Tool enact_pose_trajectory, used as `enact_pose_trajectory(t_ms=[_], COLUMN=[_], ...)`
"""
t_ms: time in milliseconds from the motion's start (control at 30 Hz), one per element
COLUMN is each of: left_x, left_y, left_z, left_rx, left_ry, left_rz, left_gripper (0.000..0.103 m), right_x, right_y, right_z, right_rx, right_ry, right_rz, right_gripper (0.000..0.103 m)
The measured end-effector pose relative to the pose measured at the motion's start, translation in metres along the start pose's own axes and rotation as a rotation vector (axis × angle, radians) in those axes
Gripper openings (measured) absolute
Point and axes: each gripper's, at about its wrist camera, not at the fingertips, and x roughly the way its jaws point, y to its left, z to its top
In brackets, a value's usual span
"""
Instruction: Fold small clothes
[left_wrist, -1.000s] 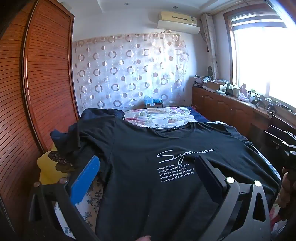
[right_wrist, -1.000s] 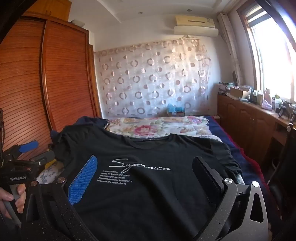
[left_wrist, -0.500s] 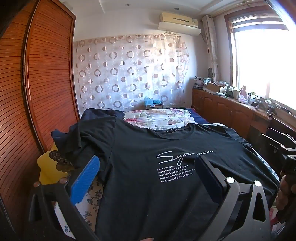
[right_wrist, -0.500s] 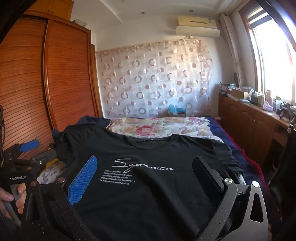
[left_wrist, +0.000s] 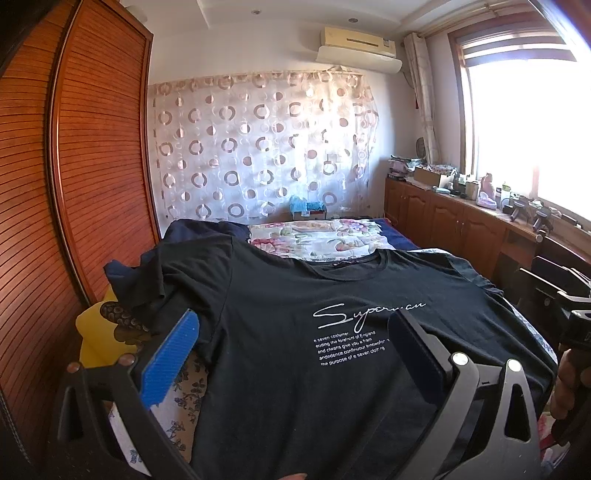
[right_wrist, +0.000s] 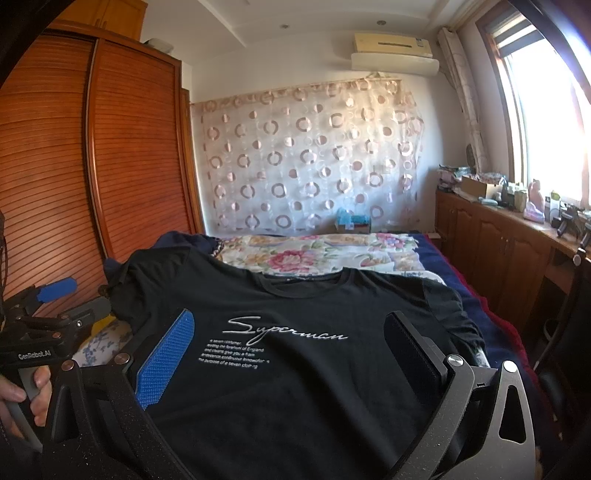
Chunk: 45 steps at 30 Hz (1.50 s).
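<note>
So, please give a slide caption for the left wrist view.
Open left gripper hovers above a black T-shirt spread flat on the bed.

one black T-shirt, two claws, one bed, one air conditioner

Black T-shirt with white script print, spread flat face-up on the bed, collar at the far end.

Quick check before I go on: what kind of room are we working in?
Most likely a home bedroom: the black T-shirt lies spread on a bed with floral bedding, beside a slatted wooden wardrobe, with a wall air conditioner.
</note>
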Motion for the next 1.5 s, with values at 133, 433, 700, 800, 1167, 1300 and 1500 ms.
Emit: enact_pose_trajectory(t_ms=[133,433,700,800,1167,1300,1500], left_x=[-0.001,-0.003,-0.003,-0.004,-0.007,-0.008,-0.008], left_y=[0.0,-0.002,-0.002,-0.003,-0.004,-0.005,-0.005], left_z=[0.0,0.004,0.005,0.007,0.008,0.009,0.009], left_rx=[0.002,0.006,0.008,0.008,0.01,0.011,0.011], left_ry=[-0.001,-0.007,-0.009,-0.013,-0.02,-0.021,-0.021], left_rz=[-0.001,0.0,0.0,0.0,0.001,0.001,0.002], left_gripper=[0.103,0.103,0.103,0.103,0.103,0.103,0.103], right_x=[0.0,0.0,0.0,0.0,0.0,-0.001,0.0], right_y=[0.0,0.0,0.0,0.0,0.001,0.001,0.001], right_z=[0.0,0.0,0.0,0.0,0.001,0.001,0.0], right_rx=[0.0,0.0,-0.001,-0.001,-0.001,-0.001,-0.002], right_ry=[0.001,-0.001,0.0,-0.001,0.0,-0.001,-0.001], right_rz=[0.0,0.001,0.001,0.001,0.001,0.0,0.0], right_gripper=[0.103,0.103,0.103,0.103,0.103,0.103,0.103])
